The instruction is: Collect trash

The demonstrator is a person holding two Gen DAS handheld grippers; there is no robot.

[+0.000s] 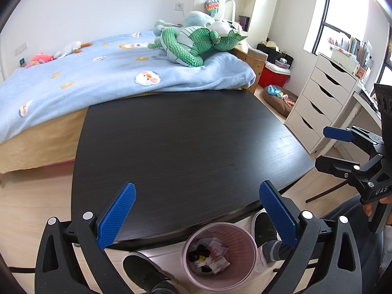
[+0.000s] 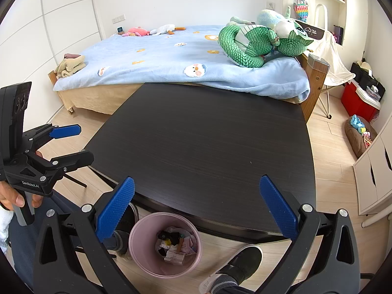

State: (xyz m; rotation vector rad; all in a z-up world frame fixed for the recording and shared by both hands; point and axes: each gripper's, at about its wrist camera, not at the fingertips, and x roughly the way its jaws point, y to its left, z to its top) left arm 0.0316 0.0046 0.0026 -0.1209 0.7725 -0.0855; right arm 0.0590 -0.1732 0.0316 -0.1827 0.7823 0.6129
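Note:
A pink bin (image 1: 242,245) (image 2: 142,235) stands on the floor under the near edge of the dark table (image 1: 186,142) (image 2: 208,142), between a person's feet. Inside it lies trash (image 1: 208,257) (image 2: 175,247): crumpled paper, small cartons and dark scraps. My left gripper (image 1: 197,216) (image 2: 73,144) is open above the table's near edge and the bin, nothing between its blue pads. My right gripper (image 2: 197,210) (image 1: 328,149) is open too, empty, hovering over the same edge beside the left one. The tabletop shows no loose items.
A bed (image 1: 98,73) (image 2: 171,56) with a blue blanket and a green plush dragon (image 1: 196,44) (image 2: 257,44) lies behind the table. White drawers (image 1: 321,98) stand right, with a red box (image 2: 357,100) and a brown cushion (image 2: 360,137) on the floor. The person's shoes (image 1: 144,272) (image 2: 242,259) flank the bin.

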